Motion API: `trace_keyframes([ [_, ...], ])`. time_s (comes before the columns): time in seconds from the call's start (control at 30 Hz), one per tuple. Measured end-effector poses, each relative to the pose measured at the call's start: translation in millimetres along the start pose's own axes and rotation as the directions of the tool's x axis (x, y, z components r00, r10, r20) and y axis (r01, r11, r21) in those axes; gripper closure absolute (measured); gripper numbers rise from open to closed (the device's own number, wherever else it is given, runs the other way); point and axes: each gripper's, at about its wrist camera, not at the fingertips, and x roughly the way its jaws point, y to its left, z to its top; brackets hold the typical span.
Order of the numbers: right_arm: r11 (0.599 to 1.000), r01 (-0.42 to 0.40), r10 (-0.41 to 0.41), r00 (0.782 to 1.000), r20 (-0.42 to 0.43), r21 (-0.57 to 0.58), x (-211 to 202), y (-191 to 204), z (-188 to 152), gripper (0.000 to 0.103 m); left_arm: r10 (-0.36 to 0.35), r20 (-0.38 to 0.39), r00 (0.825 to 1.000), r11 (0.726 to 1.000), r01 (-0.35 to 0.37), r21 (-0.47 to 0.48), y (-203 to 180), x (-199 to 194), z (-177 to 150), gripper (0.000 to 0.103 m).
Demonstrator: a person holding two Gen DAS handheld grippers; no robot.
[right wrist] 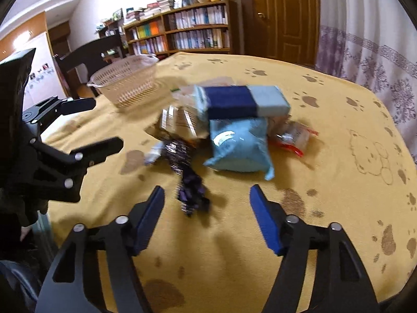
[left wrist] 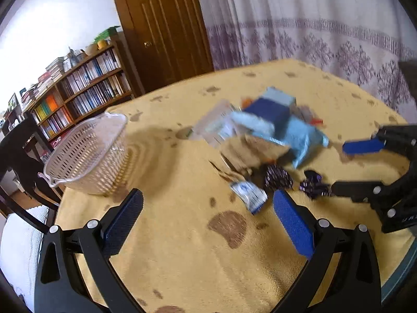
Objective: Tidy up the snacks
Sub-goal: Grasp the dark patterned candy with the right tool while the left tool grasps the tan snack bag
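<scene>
A pile of snacks lies mid-table: a dark and light blue box (right wrist: 242,101) on top, a light blue bag (right wrist: 239,146) in front of it, a red-edged clear packet (right wrist: 292,137) to the right, and striped brown packets (right wrist: 179,122) to the left. Purple-wrapped candies (right wrist: 191,190) lie nearest, just ahead of my open right gripper (right wrist: 207,190), slightly left of centre. My left gripper (left wrist: 208,198) hangs open and empty above the cloth, with a small white-blue packet (left wrist: 250,195) and a purple candy (left wrist: 277,177) near its right finger. A white slotted basket (left wrist: 88,154) stands at the left, and it looks empty.
A yellow paw-print cloth (right wrist: 338,182) covers the table. A dark chair (left wrist: 18,151) stands behind the basket beyond the table's left edge. A bookshelf (right wrist: 182,31), a wooden door (left wrist: 161,26) and a curtain (left wrist: 312,26) lie beyond the table. The image is motion-blurred.
</scene>
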Motion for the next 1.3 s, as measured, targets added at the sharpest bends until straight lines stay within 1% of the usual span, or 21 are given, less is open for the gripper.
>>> trace_keyframes([
  [0.17, 0.999, -0.028, 0.027, 0.999, -0.022, -0.046, 17, 19, 10, 0.047, 0.010, 0.000, 1.000, 0.999, -0.010, -0.044, 16, -4, 3, 0.002],
  [0.2, 0.998, -0.030, 0.028, 0.999, -0.030, -0.058, 23, 23, 13, 0.050, 0.009, 0.000, 1.000, 0.999, -0.009, -0.050, 18, -5, 4, 0.002],
  [0.33, 0.996, -0.014, 0.008, 0.998, -0.061, -0.087, 47, 33, 24, 0.053, 0.012, 0.004, 1.000, 0.998, -0.012, -0.055, 23, -7, 2, 0.002],
  [0.5, 0.997, 0.005, -0.012, 0.995, -0.097, -0.080, 67, 31, 30, 0.063, 0.011, -0.008, 1.000, 0.998, -0.011, -0.068, 26, -2, 2, 0.002],
  [0.63, 0.998, 0.003, -0.011, 0.993, -0.116, -0.064, 72, 28, 26, 0.071, 0.003, -0.024, 1.000, 0.996, -0.005, -0.085, 28, 4, 0, 0.002],
  [0.7, 0.997, 0.015, -0.024, 0.993, -0.115, -0.072, 70, 29, 21, 0.075, -0.003, -0.030, 1.000, 0.996, 0.000, -0.093, 28, 6, 0, 0.002],
  [0.93, 0.998, 0.019, -0.025, 0.995, -0.101, -0.053, 46, 22, 7, 0.076, -0.034, -0.062, 0.998, 0.996, 0.029, -0.087, 17, 19, -2, 0.002],
  [1.1, 0.998, 0.041, -0.045, 0.993, -0.112, -0.038, 30, 9, -10, 0.076, -0.099, -0.079, 0.992, 0.992, 0.093, -0.084, 3, 33, 7, 0.002],
  [1.2, 1.000, 0.026, -0.026, 0.994, -0.104, -0.004, 25, 0, -16, 0.076, -0.157, -0.093, 0.983, 0.986, 0.151, -0.071, -10, 47, 14, 0.002],
  [1.3, 1.000, 0.012, -0.010, 0.995, -0.098, 0.015, 24, -4, -16, 0.076, -0.178, -0.127, 0.976, 0.984, 0.174, -0.042, -23, 66, 19, 0.002],
])
